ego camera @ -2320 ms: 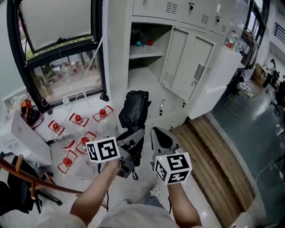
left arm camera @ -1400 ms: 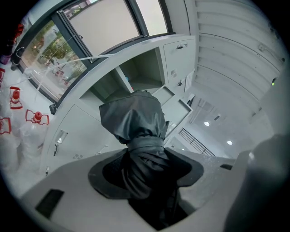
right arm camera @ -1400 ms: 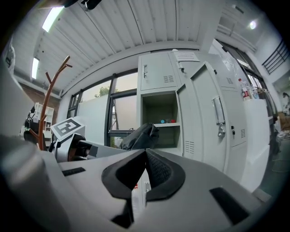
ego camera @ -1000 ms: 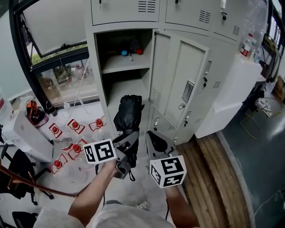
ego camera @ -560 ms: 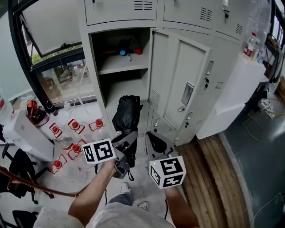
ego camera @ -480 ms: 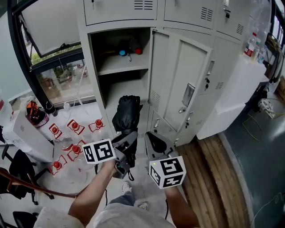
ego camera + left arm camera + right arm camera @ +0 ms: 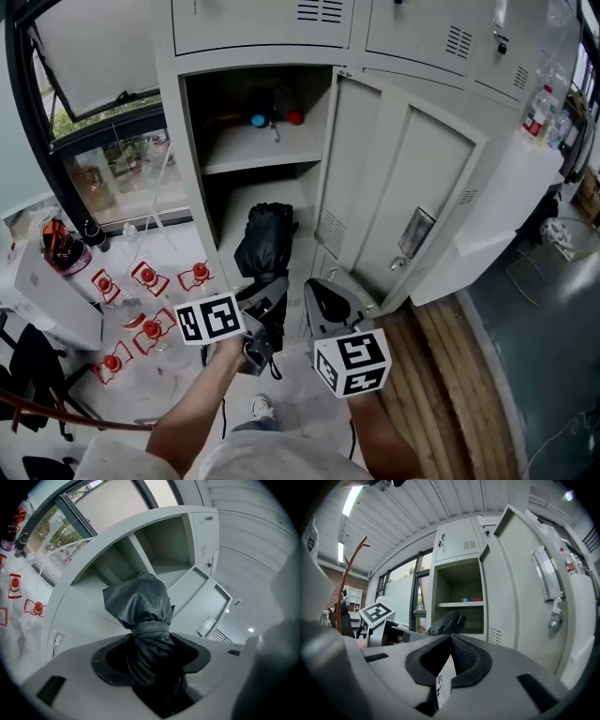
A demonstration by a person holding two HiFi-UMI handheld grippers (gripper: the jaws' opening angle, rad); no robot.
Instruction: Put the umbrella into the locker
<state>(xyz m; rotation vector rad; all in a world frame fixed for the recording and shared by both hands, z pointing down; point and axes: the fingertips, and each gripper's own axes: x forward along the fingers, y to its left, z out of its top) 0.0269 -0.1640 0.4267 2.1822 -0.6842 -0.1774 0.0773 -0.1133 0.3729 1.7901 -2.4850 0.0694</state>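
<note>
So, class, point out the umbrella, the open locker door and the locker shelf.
umbrella [image 7: 265,242]: head view, middle of its folded black canopy.
locker door [image 7: 412,187]: head view, inner face of the open door.
shelf [image 7: 244,150]: head view, bare top near front edge.

Soft daylight from the window [image 7: 112,159], ceiling strip [image 7: 350,501] glaring — fisheye-bent edges, black vignetted corners, shaded locker interior.

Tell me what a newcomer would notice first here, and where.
The black folded umbrella stands out, clamped in the left tool and pointing at the open locker just ahead. On the locker's upper shelf sit a small blue object and a red one. Red-capped bottles crowd the floor at left.
</note>
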